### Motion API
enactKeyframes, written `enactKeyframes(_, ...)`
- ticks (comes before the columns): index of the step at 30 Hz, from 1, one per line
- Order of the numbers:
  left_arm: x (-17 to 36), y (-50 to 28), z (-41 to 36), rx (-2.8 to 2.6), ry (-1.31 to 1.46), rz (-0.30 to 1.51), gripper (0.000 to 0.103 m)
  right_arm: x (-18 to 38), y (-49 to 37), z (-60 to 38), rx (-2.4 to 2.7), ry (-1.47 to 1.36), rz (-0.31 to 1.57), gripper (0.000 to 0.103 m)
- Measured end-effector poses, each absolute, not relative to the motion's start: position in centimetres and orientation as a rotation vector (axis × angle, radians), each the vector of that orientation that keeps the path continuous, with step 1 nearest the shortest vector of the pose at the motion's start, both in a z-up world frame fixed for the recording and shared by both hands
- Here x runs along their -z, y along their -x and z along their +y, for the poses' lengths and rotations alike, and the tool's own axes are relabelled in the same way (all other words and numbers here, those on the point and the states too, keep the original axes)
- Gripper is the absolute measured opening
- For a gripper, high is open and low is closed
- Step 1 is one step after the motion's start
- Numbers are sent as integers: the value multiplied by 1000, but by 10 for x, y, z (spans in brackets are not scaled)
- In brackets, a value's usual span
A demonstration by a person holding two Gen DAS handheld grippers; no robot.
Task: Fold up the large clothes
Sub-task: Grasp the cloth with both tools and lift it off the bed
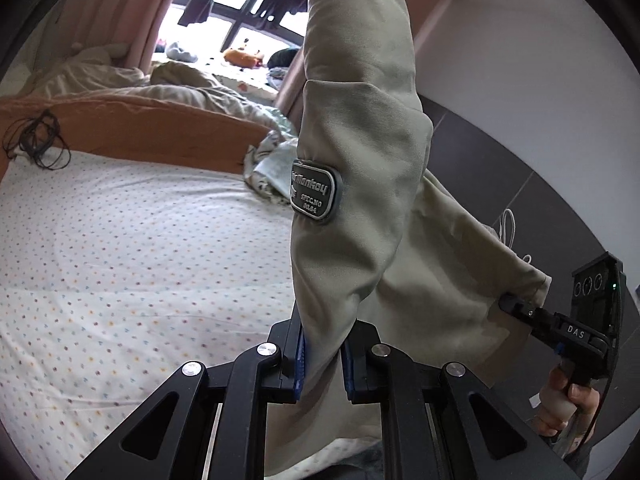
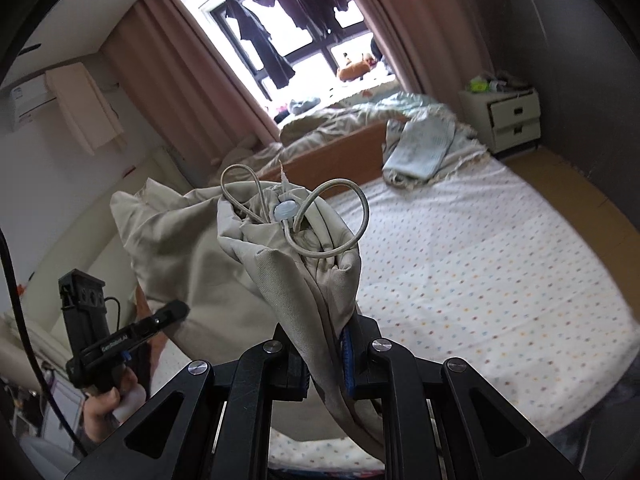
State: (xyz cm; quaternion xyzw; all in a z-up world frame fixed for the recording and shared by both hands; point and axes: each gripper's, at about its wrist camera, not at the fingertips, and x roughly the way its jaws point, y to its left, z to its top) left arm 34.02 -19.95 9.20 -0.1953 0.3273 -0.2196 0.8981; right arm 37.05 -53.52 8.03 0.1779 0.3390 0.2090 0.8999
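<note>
The left gripper (image 1: pixel 322 364) pinches the grey-green jacket (image 1: pixel 360 128), held up above the bed (image 1: pixel 120 248). The right gripper (image 2: pixel 323 360) pinches another part. Past them, the dotted sheet lies bare and wide. A dark patch (image 1: pixel 315 191) reads "SPEC.NO". Only the right view shows the drawstring (image 2: pixel 340 216) and the far nightstand (image 2: pixel 504 118).

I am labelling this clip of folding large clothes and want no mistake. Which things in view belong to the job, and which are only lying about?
Belong to the job:
- beige jacket
- left gripper, shut on the jacket
- right gripper, shut on the jacket
- dotted bed sheet, likely the folding surface

Lying about:
- crumpled blanket
- nightstand
- black cable
- hanging dark clothes
</note>
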Motion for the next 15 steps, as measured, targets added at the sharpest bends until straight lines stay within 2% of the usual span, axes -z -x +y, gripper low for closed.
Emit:
enactKeyframes(7,-118,-331,-238,495,354,692,14,-115,-350,-570,-429,-338,666,13)
enactKeyframes(15,-118,-344,-300,582,350,714,14,-116,-332,-636,-390,-339,628,13)
